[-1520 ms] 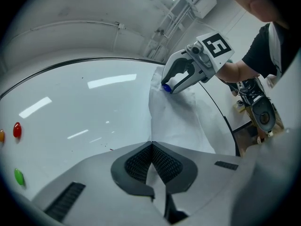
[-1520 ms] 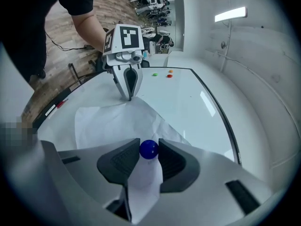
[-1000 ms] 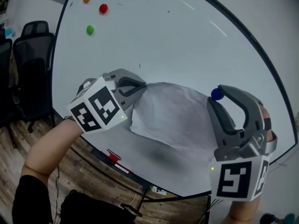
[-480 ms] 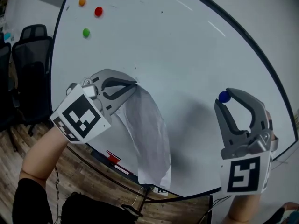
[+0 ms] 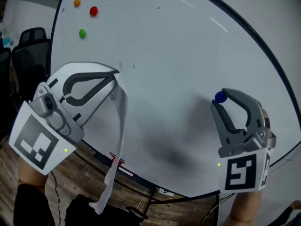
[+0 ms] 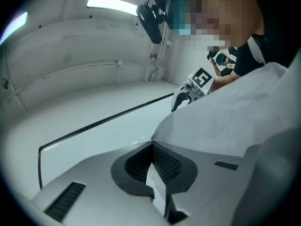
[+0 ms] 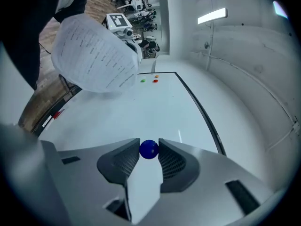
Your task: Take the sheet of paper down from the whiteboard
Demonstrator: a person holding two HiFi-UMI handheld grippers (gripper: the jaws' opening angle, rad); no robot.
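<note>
Head view, paper (image 5: 122,112) pinched in left hand-held gripper (image 5: 116,73)

Whiteboard (image 5: 178,65): smooth, glossy white surface with soft reflections, edged by a dark frame. Paper (image 5: 121,126): thin, matt white sheet, limp and creased. Left gripper (image 5: 115,72) and right gripper (image 5: 220,99): matt grey plastic shells, and the pads (image 7: 172,163) are dark with a fine ribbed texture. Magnet (image 7: 149,149): smooth, glossy blue ball. Floor (image 7: 42,95): brown wood-look planks.
</note>
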